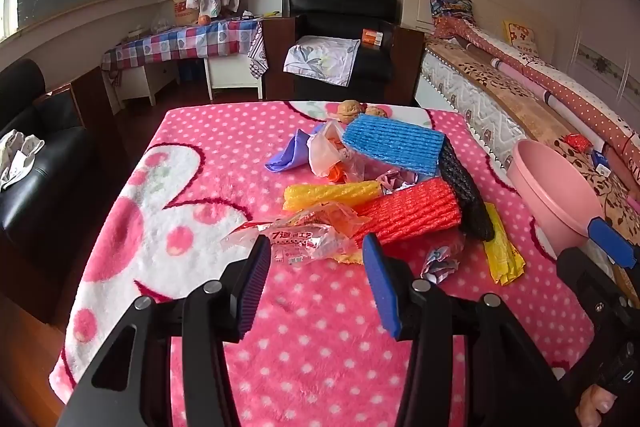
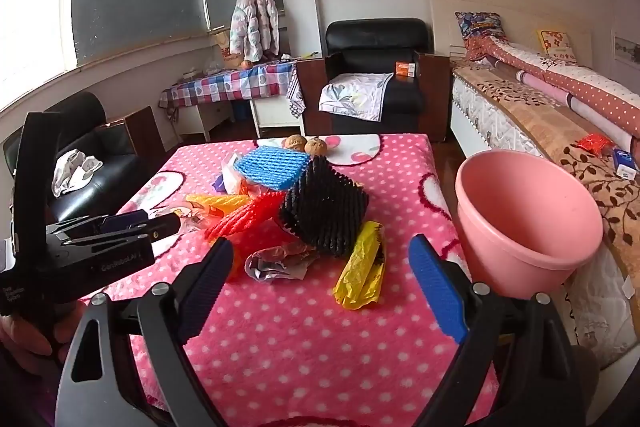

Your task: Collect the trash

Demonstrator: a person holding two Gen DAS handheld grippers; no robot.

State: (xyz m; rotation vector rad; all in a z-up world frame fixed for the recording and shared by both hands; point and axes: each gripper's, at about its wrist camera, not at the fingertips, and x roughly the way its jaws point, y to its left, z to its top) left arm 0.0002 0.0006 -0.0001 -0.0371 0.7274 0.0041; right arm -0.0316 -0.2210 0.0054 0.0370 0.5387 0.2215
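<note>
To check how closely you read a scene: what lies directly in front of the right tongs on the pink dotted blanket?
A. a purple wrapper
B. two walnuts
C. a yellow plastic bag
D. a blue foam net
C: in the right wrist view the yellow plastic bag lies nearest, just ahead of the open right tongs; the other items sit farther back on the pile.

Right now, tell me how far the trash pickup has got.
Done: nothing visible; what shows of the pink bin looks empty. In hand: nothing. The left gripper is open just short of the clear wrapper; the right gripper is open over the foil scrap. Left: the whole pile, including the red net and yellow bag.
</note>
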